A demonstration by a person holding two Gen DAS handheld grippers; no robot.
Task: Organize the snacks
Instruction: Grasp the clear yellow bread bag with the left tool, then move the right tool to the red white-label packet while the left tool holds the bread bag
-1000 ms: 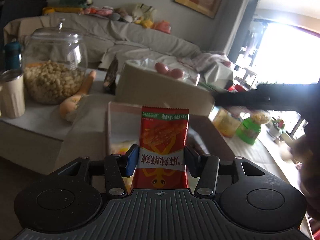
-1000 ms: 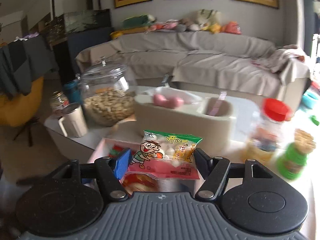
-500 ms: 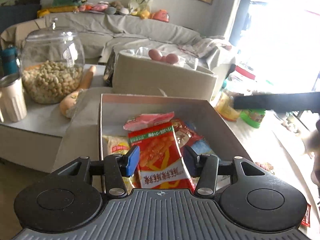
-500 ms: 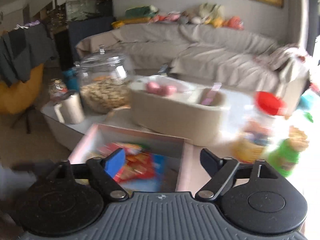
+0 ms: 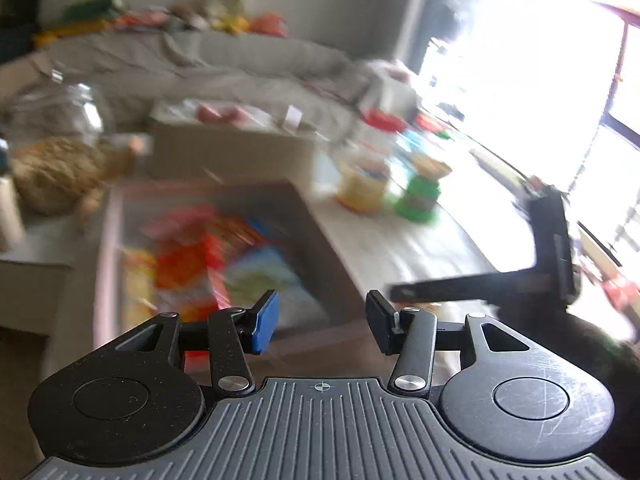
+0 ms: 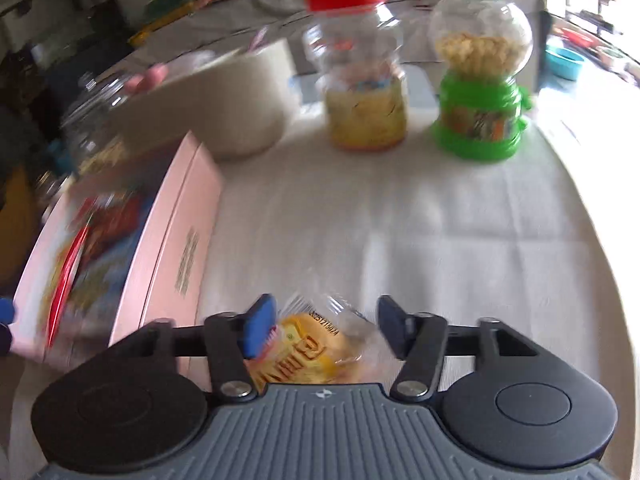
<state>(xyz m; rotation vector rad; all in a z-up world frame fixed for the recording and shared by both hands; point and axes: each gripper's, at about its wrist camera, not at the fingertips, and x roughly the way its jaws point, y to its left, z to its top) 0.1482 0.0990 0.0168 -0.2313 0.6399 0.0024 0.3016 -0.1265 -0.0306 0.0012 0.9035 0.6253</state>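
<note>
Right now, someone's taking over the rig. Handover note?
Left gripper: open, empty, above the near edge of the pink box.
Right gripper: jaws closing around a yellow snack packet lying on the white tablecloth beside the box; not gripped yet.
Done: several snack packs already lie in the box.
Left: grip the yellow packet, put it in the box. Red-lid jar and green dispenser stand behind, untouched.

A white cloth-covered table (image 6: 400,220) carried a pink box (image 6: 176,240) of snack packets, a beige tub (image 6: 224,108), a red-lidded jar (image 6: 360,80), a green-based dispenser (image 6: 480,92) and a yellow snack packet (image 6: 316,352).
</note>
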